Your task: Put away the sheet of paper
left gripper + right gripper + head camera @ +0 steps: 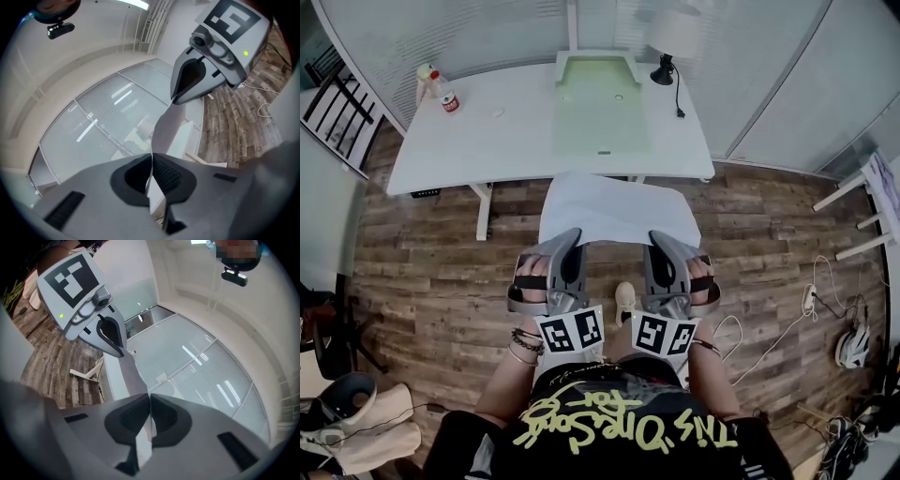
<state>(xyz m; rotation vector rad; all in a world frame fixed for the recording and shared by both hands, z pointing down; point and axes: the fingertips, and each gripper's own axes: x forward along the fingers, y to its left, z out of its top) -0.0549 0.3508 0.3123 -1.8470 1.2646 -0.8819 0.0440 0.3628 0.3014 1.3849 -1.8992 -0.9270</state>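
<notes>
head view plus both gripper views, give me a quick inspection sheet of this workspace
surface: white table with a pale green tray at its middle.
job's things: sheet of paper held in the air in front of the table, over the floor, not yet put away.
clutter: bottle at the table's far left, lamp towards its far right.
grippers: left gripper and right gripper each have their jaws shut on the sheet's near edge.
cables: lamp cable on the table; loose cables on the floor at right.
surroundings: wood floor, frosted glass walls.
</notes>
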